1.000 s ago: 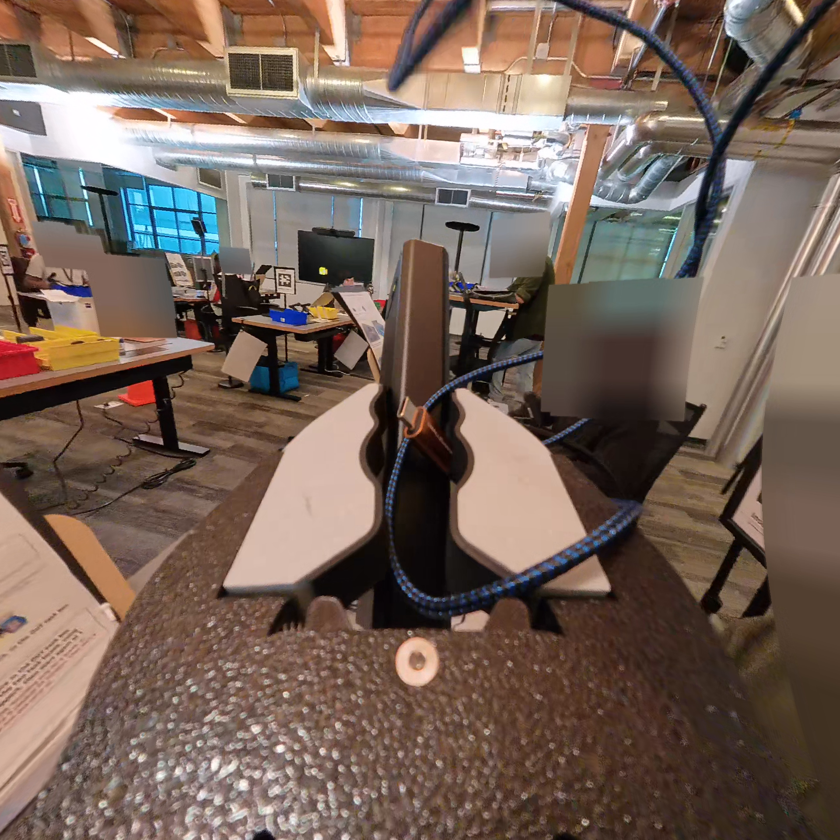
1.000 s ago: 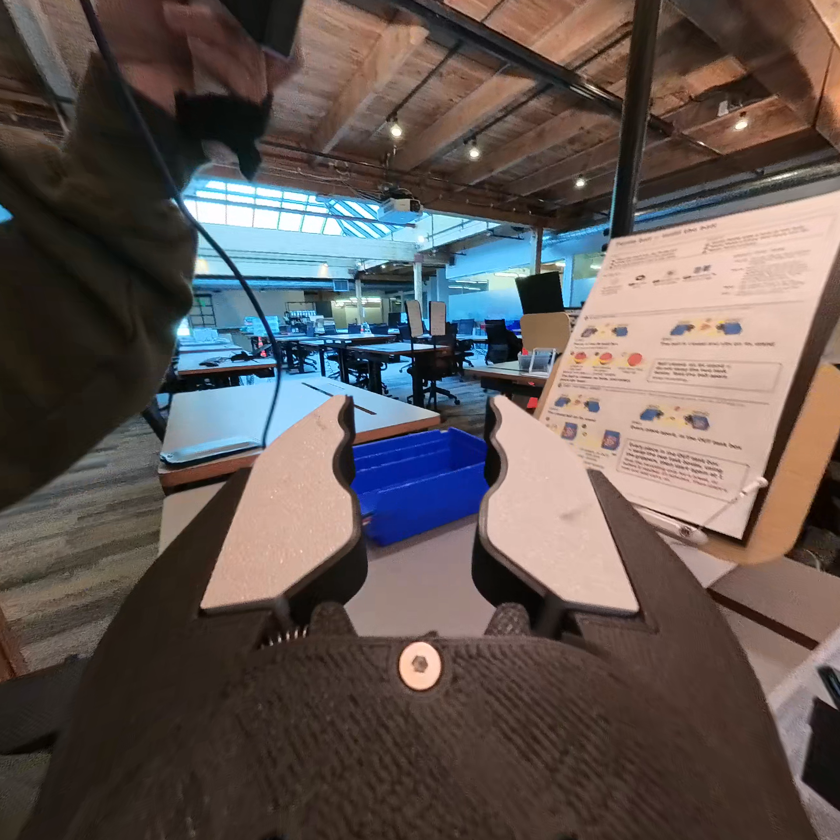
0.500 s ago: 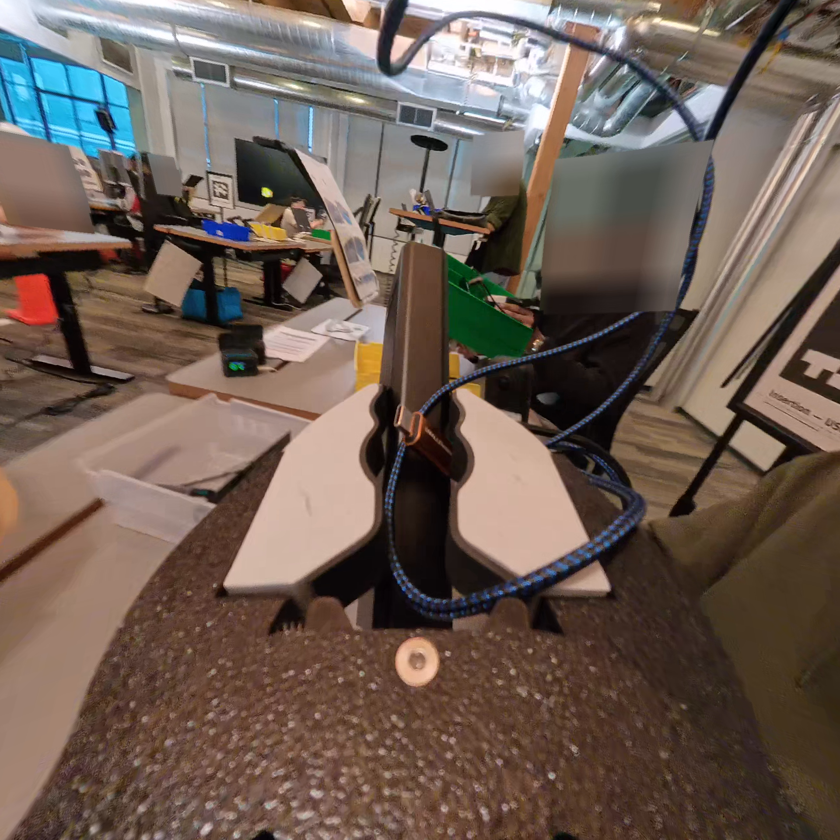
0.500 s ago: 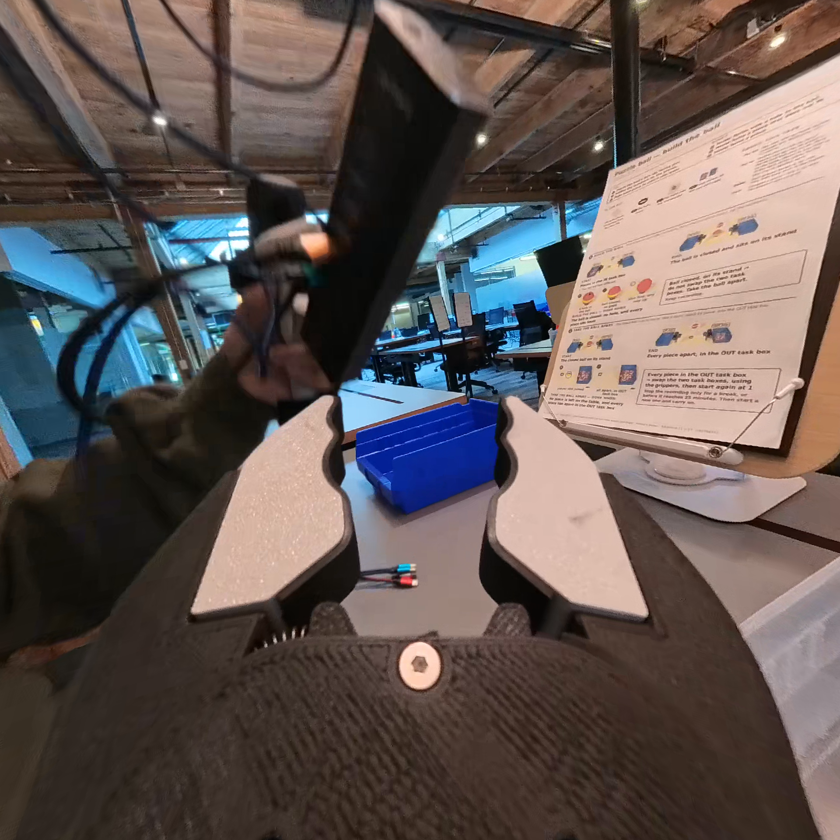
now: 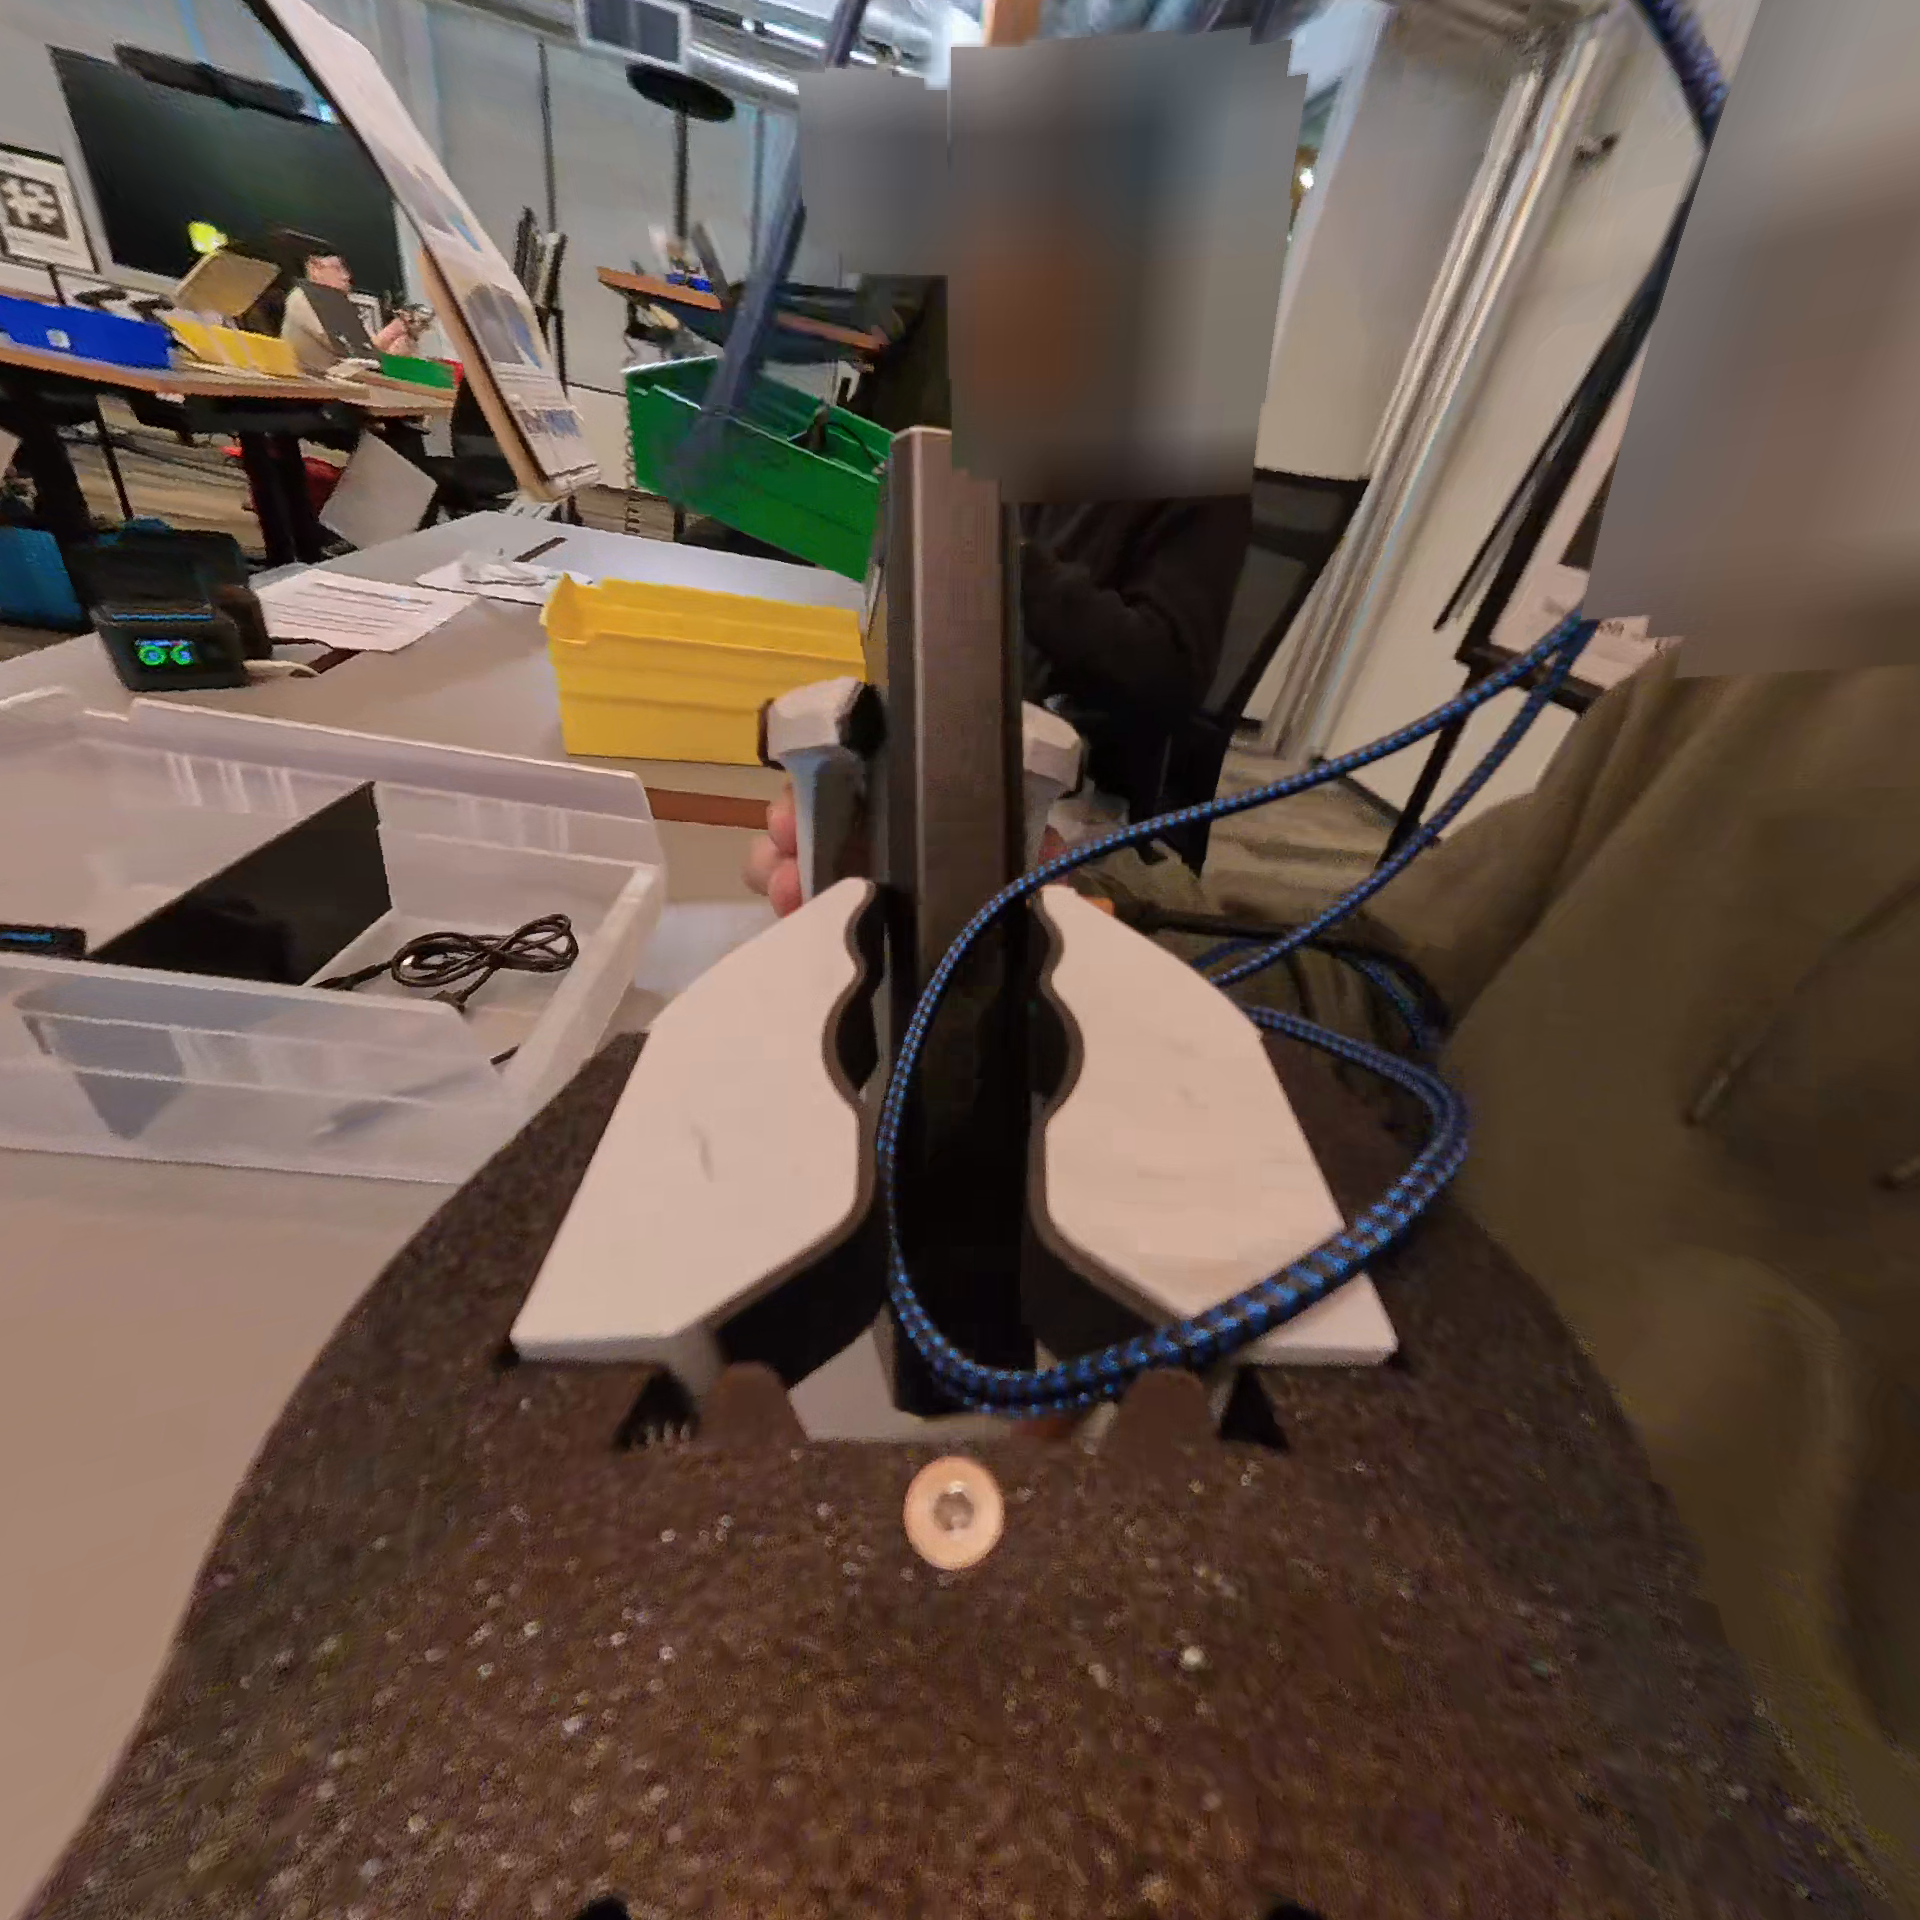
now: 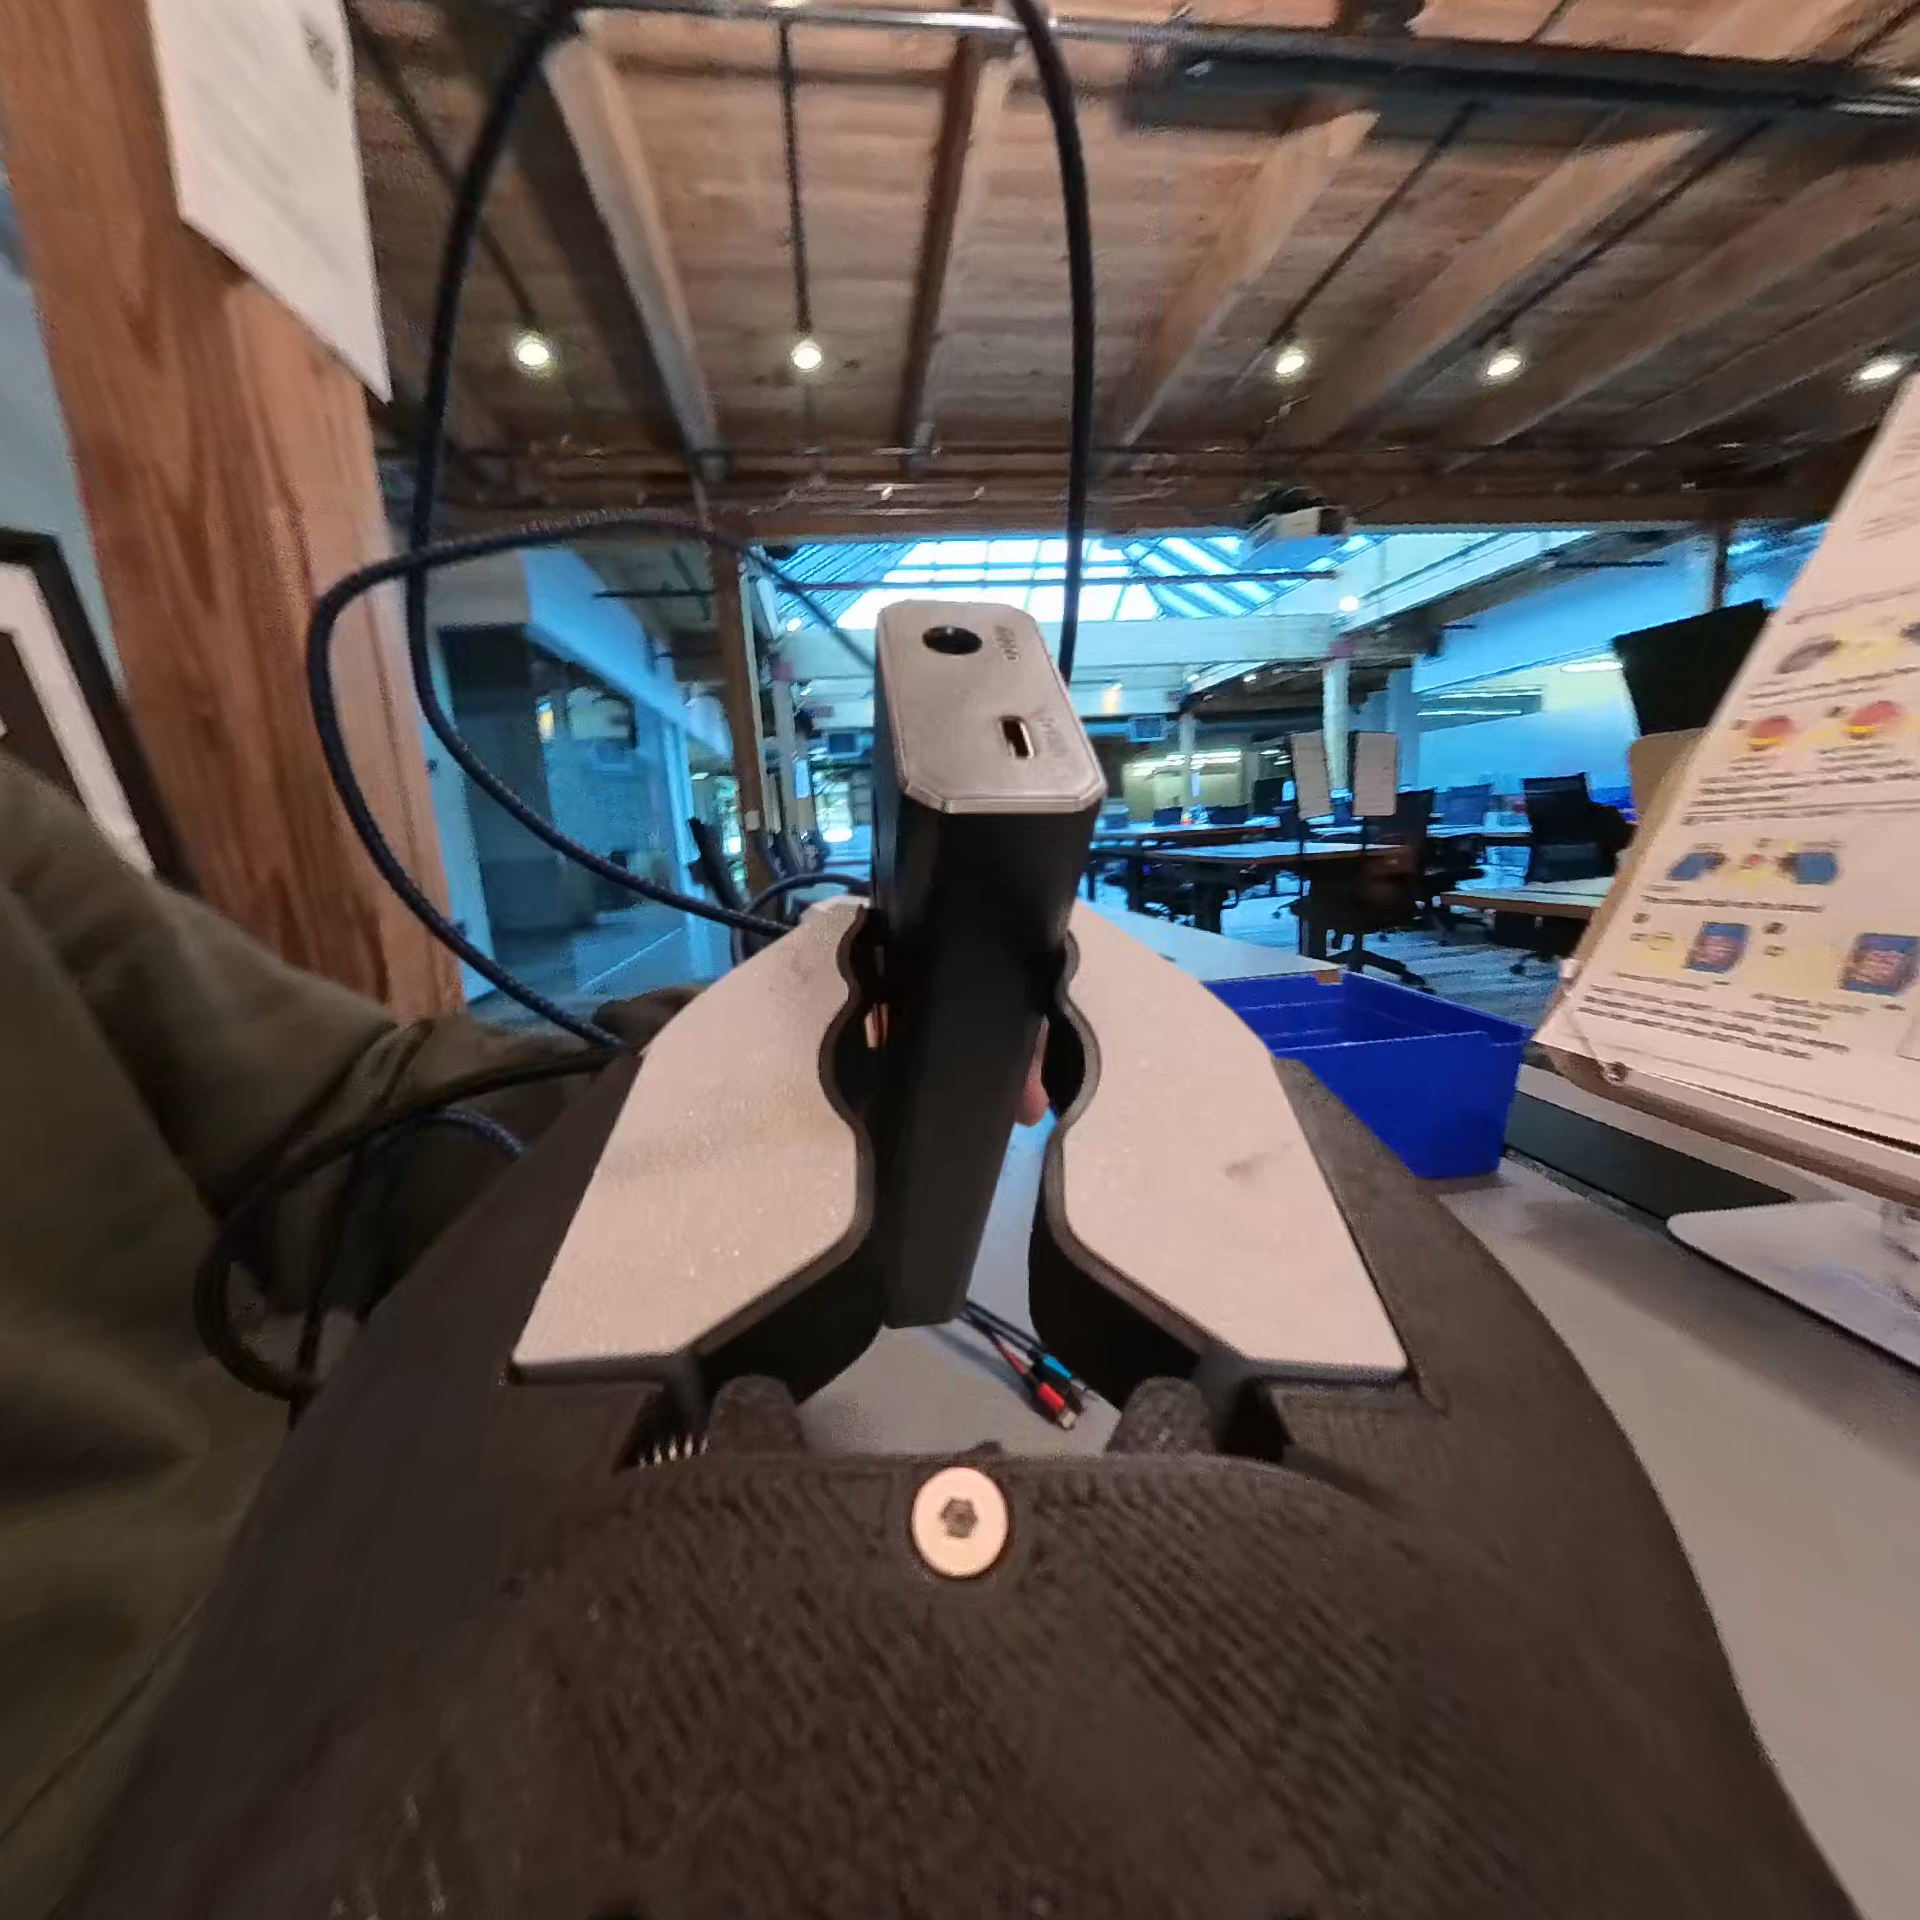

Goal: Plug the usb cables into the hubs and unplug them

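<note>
a grey table carries the scene, the dark hub standing upright over its near edge as the landmark. to the hub's left sits a clear plastic box holding a coiled black cable, and behind the hub on that side rests a yellow bin. a blue bin lies to the hub's right in the right wrist view. the left gripper is clenched on the hub's lower part, with a blue braided cable looping between its fingers and off to the right. the right gripper is closed against the same hub from the opposite side, its fingertips pressing the hub higher up. small red and blue plugs lie on the table below the hub.
</note>
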The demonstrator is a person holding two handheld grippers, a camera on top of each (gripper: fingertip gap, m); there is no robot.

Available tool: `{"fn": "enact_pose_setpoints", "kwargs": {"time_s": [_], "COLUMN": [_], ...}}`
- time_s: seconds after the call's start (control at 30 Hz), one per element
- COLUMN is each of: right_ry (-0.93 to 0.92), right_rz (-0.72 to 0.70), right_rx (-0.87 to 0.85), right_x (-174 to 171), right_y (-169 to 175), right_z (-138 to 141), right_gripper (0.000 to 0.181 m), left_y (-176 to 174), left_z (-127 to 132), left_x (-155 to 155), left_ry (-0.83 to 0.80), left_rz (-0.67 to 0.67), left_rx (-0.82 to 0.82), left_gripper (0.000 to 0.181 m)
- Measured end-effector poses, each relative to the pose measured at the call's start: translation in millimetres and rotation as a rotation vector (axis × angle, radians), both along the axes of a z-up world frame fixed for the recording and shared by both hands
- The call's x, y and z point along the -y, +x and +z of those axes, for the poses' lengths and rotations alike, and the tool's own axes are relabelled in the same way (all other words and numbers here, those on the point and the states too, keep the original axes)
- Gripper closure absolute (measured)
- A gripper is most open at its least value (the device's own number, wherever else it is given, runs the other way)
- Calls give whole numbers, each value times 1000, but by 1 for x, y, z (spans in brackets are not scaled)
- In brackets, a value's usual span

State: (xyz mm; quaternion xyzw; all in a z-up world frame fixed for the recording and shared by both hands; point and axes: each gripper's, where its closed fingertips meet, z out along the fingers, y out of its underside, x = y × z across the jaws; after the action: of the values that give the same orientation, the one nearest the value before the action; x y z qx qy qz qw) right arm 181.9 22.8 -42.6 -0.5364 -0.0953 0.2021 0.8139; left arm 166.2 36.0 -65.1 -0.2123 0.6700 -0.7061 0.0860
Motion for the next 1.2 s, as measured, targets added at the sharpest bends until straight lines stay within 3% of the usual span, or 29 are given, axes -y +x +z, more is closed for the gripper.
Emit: {"fn": "enact_pose_setpoints", "kwargs": {"time_s": [0.1,0.23,0.3,0.37,0.47,0.53,0.77,1.03,1.2], "right_ry": [-11,17,41,47,78,32,-58,-27,-54], "right_rz": [55,121,164,217,282,324,317,231,164], "right_rx": [46,105,150,180,186,198,184,89,63], "right_x": [3,16,24,27,25,20,8,2,-1], "right_y": [-10,-17,-23,-30,-40,-46,-45,-28,-14], "right_z": [0,4,3,-1,-7,-17,-30,-20,-20], "right_gripper": [152,152,152,153,154,154,154,154,154], "left_y": [-13,-39,-43,-43,-52,-52,-25,-9,1], "left_z": [-6,-47,-70,-76,-72,-76,-87,-71,-68], "left_x": [2,-7,-12,-7,7,18,49,59,53], "left_ry": [37,217,270,203,84,105,252,-207,-228], "left_rz": [-58,-208,-251,-302,-494,-574,-572,-506,-371], "left_rx": [8,-63,-120,-181,-287,-323,-189,-131,18], "left_gripper": [155,119,115,108,103,100,111,114,125]}}
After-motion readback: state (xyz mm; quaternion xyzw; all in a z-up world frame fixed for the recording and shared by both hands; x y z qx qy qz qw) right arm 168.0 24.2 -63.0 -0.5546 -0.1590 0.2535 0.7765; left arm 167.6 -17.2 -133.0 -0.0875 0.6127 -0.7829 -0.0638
